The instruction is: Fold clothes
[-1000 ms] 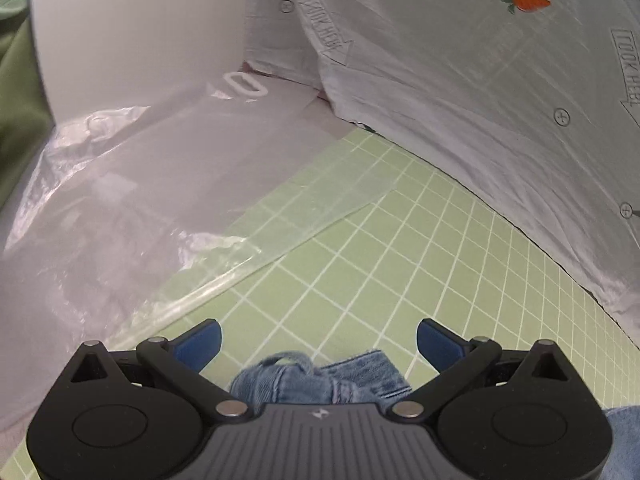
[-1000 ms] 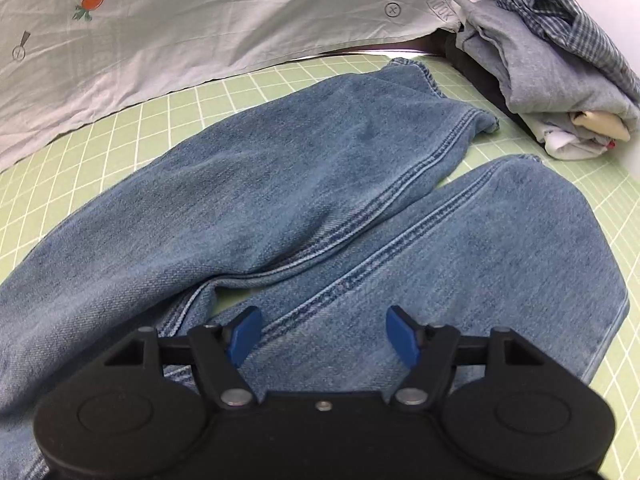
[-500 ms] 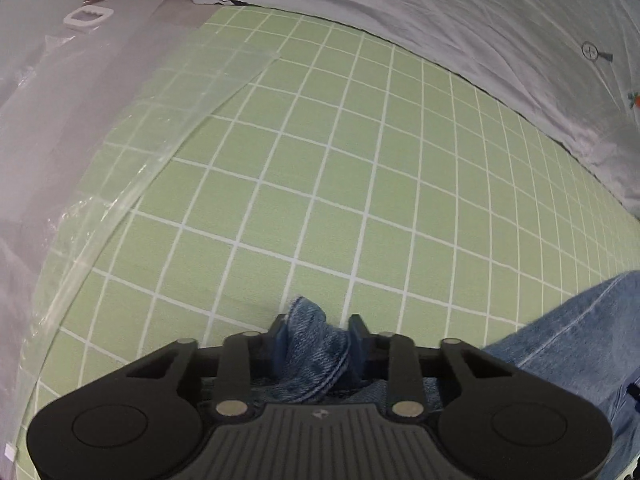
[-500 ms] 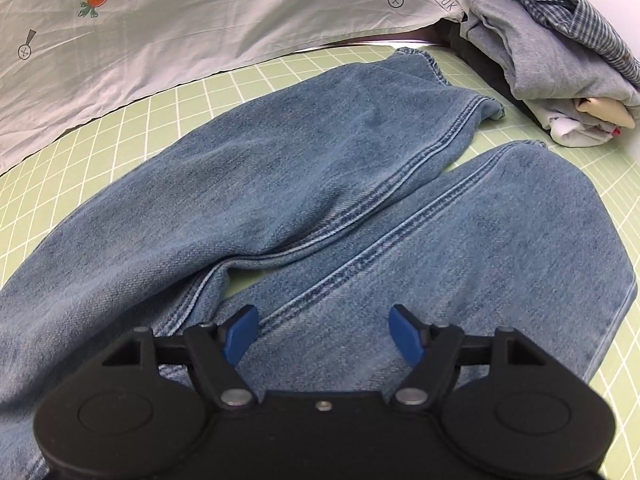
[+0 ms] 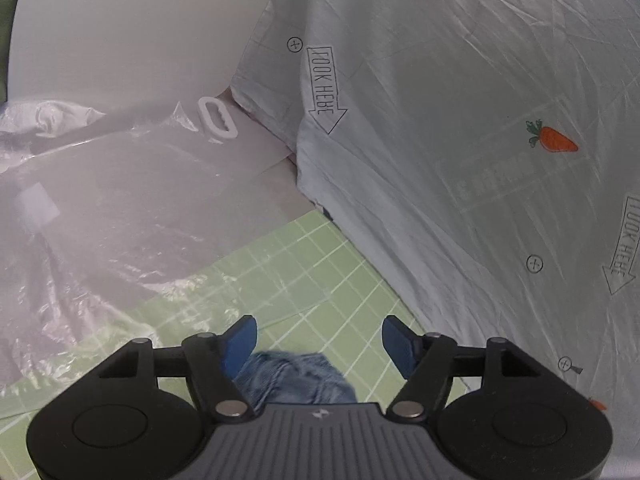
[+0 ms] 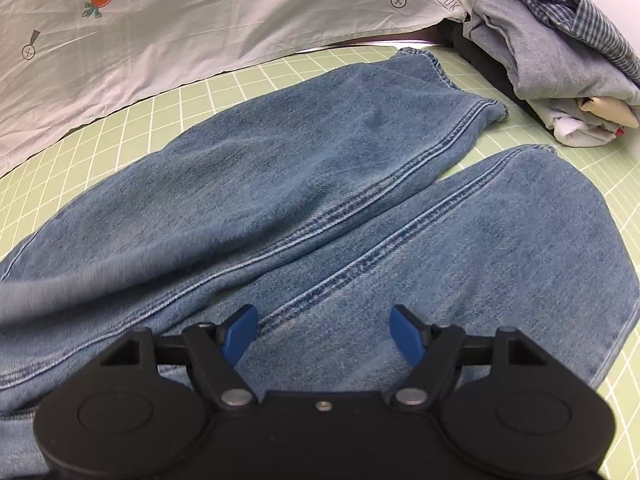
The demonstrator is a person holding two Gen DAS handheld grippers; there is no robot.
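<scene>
1. half a second ago the left gripper (image 5: 319, 344) was clamped on a bunch of denim; its blue fingers (image 5: 240, 340) are now spread wide with nothing between them, and its view has swung from the bare mat back to the corner where the plastic and the sheet meet.
2. only a small rumpled bit of the jeans (image 5: 294, 378) shows in the left view, lying on the mat just under and behind the released fingers.
3. the right gripper (image 6: 323, 334) has hardly shifted: it hovers over the jeans (image 6: 280, 208) with its fingers apart, grasping nothing.
4. in the right view the jeans lie spread on the green grid mat (image 6: 192, 96), both legs reaching away from the camera, the hems pointing toward the far right; the near leg runs below the gripper, and the far leg overlaps its inner seam.
5. a pale printed sheet (image 6: 220, 16) with carrots and "look here" arrows covers the far edge of the mat in both views; it lies close to the far leg but apart from it.
6. a pile of folded clothes (image 6: 560, 52), with a checked shirt on top, sits at the far right, near the leg hems.
7. in the left view, crinkled clear plastic (image 5: 100, 220) overlaps the mat's left side, with a white ring-shaped clip (image 5: 218, 118) on it and a white board (image 5: 120, 28) standing behind.
</scene>
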